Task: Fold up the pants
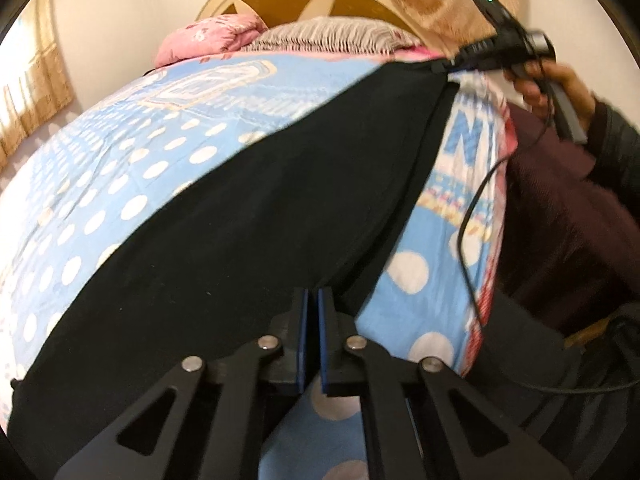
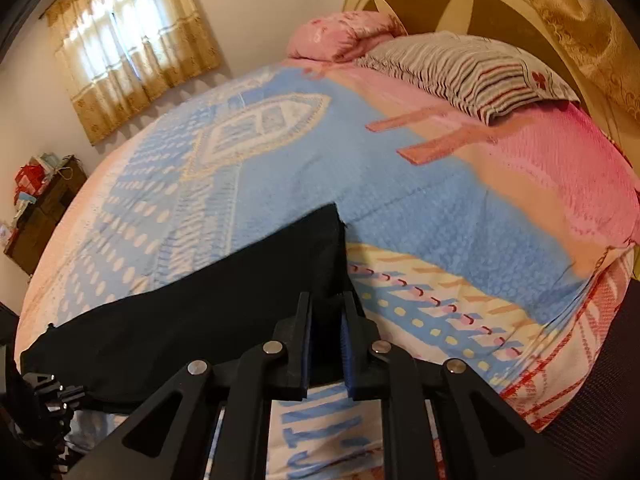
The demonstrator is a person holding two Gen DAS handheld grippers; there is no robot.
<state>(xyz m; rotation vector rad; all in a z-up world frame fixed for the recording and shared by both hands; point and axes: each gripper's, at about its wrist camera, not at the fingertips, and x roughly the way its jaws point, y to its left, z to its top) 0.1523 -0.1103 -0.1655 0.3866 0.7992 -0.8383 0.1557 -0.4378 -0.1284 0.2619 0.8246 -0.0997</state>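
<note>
— Where are the pants?

— The black pants (image 1: 256, 216) lie flat across my blue polka-dot bedspread (image 1: 120, 184), running toward the striped pillow (image 2: 460, 72).

— Your claws?

— My left gripper (image 1: 313, 300) is clenched on the near edge of the cloth. My right gripper (image 2: 327, 308) pinches the other end, fabric bunched between its pads.

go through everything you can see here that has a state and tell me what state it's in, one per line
Pants: black, spread flat in a long strip across the bed.
Left gripper: shut on the near edge of the pants.
Right gripper: shut on the pants near their end.
Bedspread: smoothed over the bed, under the pants.
Striped pillow: lying at the headboard.
Curtain: drawn, daylight coming through.
</note>
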